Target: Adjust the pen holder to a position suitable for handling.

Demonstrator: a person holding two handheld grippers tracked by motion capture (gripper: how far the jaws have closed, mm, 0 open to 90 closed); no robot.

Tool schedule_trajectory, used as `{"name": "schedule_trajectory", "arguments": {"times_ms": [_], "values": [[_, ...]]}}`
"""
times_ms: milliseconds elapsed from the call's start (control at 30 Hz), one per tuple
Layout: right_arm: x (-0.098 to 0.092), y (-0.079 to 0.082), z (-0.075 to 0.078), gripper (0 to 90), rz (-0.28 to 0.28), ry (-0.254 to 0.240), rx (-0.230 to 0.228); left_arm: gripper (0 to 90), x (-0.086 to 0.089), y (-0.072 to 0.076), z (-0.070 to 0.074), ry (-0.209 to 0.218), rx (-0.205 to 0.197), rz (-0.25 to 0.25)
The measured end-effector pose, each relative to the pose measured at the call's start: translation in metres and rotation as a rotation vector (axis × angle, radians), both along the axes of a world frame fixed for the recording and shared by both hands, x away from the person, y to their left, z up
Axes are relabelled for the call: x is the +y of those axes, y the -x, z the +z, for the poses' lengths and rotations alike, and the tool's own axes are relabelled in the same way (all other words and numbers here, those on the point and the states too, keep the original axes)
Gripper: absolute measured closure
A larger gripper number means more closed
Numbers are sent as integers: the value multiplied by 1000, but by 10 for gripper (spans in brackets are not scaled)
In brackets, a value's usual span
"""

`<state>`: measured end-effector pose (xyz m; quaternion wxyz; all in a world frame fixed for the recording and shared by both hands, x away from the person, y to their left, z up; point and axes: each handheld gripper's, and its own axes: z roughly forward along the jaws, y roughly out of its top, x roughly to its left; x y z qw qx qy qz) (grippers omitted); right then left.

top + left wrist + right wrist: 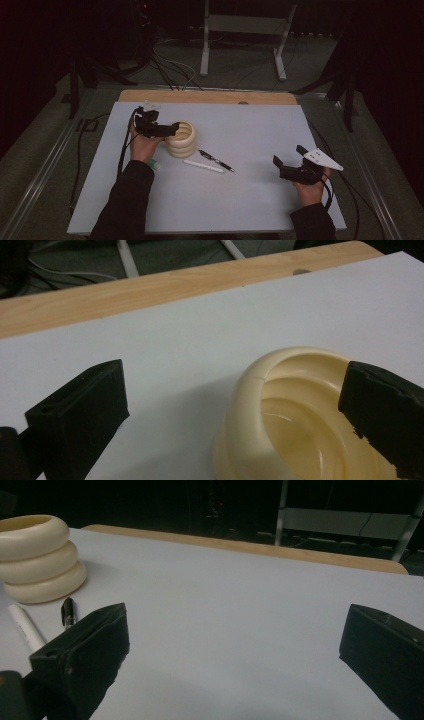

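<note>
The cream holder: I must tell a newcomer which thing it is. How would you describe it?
On the white board, look left of centre, by the left gripper. The holder is a cream cup of three stacked bulging rings, open on top; the two pens beside it lie flat and thin.

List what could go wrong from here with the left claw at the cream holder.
1. The left claw stands open, one jaw over the ribbed cream holder's mouth, one outside its wall; pulling away sideways could catch the rim and tip it.
2. The black pen and white pen lie loose beside the holder; if nudged, it could push them.
</note>
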<state>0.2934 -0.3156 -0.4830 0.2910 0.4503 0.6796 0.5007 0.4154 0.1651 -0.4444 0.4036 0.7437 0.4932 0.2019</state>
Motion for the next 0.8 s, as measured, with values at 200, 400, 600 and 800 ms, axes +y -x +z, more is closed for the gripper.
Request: {"name": "schedule_trajectory", "arguments": {"times_ms": [200, 400, 600, 800], "values": [[0, 0, 0, 0, -1, -3, 0, 0, 1, 4, 4, -11, -6, 2], [0, 0, 0, 0, -2, -3, -1, 0, 2, 8, 9, -26, 0, 6], [0, 0, 0, 0, -1, -3, 0, 0, 4, 13, 15, -33, -1, -2], [0, 0, 0, 0, -1, -5, 1, 0, 9, 18, 19, -47, -6, -19]]}}
